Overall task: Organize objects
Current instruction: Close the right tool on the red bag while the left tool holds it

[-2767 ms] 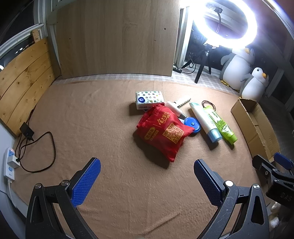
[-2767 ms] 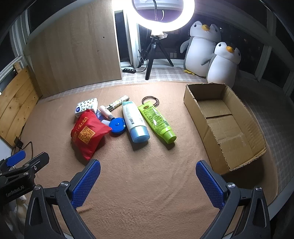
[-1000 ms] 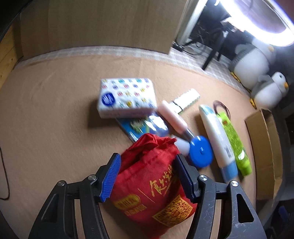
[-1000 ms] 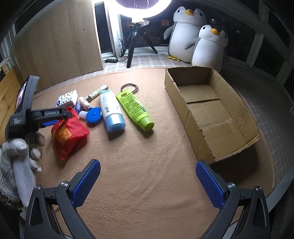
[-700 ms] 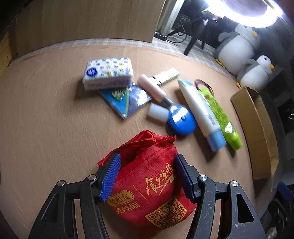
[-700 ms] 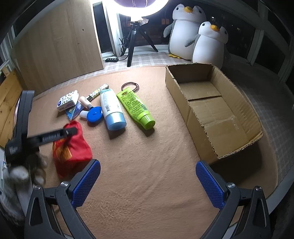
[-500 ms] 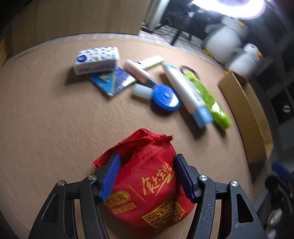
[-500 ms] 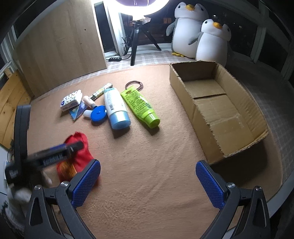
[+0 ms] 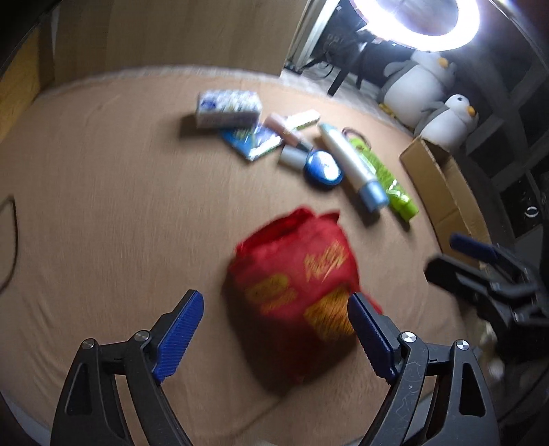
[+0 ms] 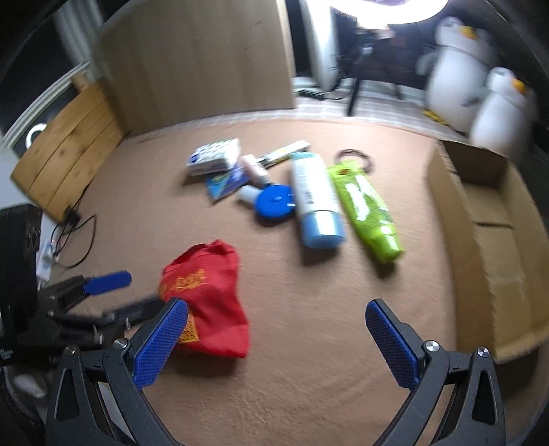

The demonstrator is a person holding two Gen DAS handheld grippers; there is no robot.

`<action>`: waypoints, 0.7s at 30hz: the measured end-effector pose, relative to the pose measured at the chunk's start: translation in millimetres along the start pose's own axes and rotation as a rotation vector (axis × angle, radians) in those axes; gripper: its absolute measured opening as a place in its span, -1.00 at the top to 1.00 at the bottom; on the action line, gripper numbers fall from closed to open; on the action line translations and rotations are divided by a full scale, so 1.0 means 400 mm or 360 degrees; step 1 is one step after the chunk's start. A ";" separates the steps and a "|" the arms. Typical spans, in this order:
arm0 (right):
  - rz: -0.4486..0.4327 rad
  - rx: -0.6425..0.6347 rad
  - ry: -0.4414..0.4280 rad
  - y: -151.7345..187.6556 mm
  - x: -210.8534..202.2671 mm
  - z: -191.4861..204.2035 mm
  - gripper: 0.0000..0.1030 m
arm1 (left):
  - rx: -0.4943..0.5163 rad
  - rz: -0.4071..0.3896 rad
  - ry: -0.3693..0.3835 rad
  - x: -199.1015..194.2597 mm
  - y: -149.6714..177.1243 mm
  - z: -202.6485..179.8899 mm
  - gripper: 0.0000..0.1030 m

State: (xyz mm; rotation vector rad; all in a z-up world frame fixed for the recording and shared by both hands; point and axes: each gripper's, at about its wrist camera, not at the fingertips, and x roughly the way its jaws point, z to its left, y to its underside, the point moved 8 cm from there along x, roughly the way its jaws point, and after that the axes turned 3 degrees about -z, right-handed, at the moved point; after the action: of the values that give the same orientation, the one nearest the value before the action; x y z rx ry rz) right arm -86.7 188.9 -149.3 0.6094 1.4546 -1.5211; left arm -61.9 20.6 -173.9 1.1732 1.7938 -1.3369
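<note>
A red cloth bag [image 9: 302, 274] with gold print lies on the brown carpet, just ahead of my left gripper [image 9: 274, 329], which is open and empty. The bag also shows in the right wrist view [image 10: 206, 295], beside my open, empty right gripper [image 10: 274, 339]. Farther off lie a white-and-blue tube [image 10: 315, 202], a green tube [image 10: 367, 209], a blue round case [image 10: 274, 202], a patterned tissue pack [image 10: 214, 156] and a blue packet [image 10: 226, 183]. An open cardboard box [image 10: 490, 233] stands at the right.
Two penguin plush toys [image 9: 429, 92] and a ring light on a tripod [image 9: 415, 20] stand behind the carpet. A wooden board [image 10: 195, 65] leans at the back. A power strip and black cable [image 10: 68, 236] lie at the left edge.
My left gripper carried the red bag toward the near side of the carpet, then opened and let it go. The bag now lies free. The right gripper swung left toward it.
</note>
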 end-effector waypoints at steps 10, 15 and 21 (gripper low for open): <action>0.0220 -0.0047 -0.0175 -0.002 0.113 0.068 -0.99 | -0.0224 0.0096 0.0128 0.053 0.051 0.046 -0.72; 0.0304 -0.0054 -0.0227 0.010 0.146 0.090 -0.99 | -0.0281 0.0121 0.0207 0.067 0.050 0.041 -0.70; 0.0358 -0.0064 -0.0236 0.019 0.169 0.102 -1.00 | -0.0261 0.0131 0.0240 0.080 0.046 0.014 -0.63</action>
State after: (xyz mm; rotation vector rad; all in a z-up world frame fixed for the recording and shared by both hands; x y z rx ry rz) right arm -101.7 132.4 -202.7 0.6015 1.2569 -1.3294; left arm -59.1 26.6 -210.8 1.2710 1.8995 -1.0571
